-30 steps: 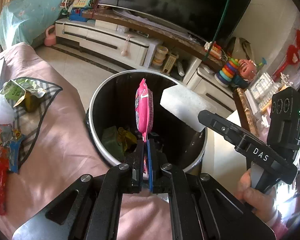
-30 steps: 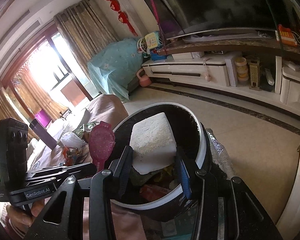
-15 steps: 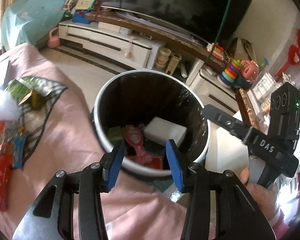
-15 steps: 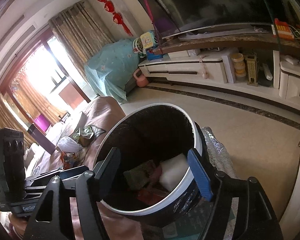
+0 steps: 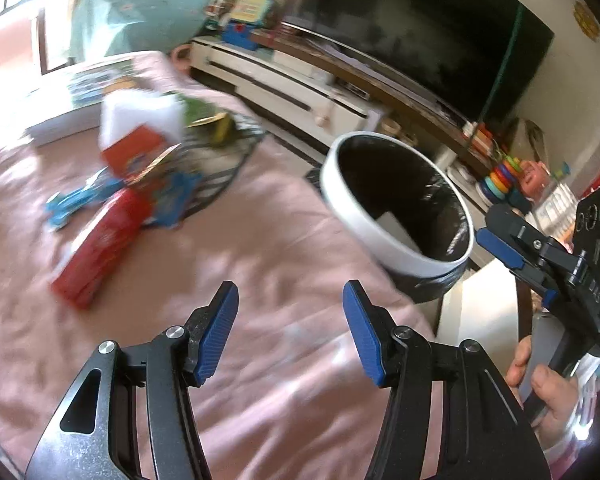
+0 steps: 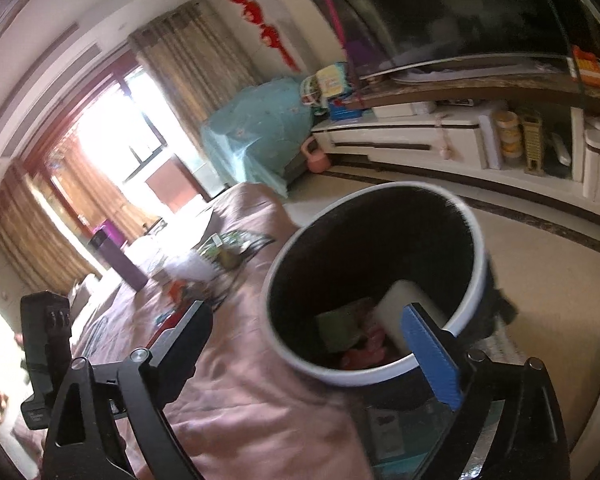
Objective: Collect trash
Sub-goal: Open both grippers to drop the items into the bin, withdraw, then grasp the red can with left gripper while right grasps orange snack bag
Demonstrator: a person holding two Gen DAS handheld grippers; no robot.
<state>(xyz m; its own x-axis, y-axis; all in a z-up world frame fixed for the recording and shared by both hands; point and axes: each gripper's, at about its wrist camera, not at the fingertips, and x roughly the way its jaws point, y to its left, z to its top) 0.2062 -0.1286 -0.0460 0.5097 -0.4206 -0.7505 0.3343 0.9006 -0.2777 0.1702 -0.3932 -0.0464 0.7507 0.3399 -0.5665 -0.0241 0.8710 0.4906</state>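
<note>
My left gripper (image 5: 290,332) is open and empty above the pink bedspread (image 5: 260,248). A white-rimmed trash bin (image 5: 364,220) with a black liner stands at the bed's edge, to the gripper's upper right. A blurred pile of trash lies to the upper left: a red packet (image 5: 100,244), blue wrappers (image 5: 84,200), a red and white box (image 5: 136,148). My right gripper (image 6: 312,344) is open and empty just before the bin (image 6: 296,356), which holds a white foam block (image 6: 400,304), a green packet (image 6: 340,326) and pink items (image 6: 360,356). The right gripper also shows in the left wrist view (image 5: 512,248).
A white TV cabinet (image 5: 300,96) with a dark TV (image 5: 420,40) stands behind the bin, with toys (image 5: 504,176) beside it. A book (image 5: 76,100) lies at the bed's far left. A purple bottle (image 6: 120,256) stands on the bed. A tiled floor (image 6: 540,264) lies beyond.
Both grippers let go of the pink packet and the foam block, which now lie in the bin. The left gripper has swung left toward the trash pile; the right has drawn back a little.
</note>
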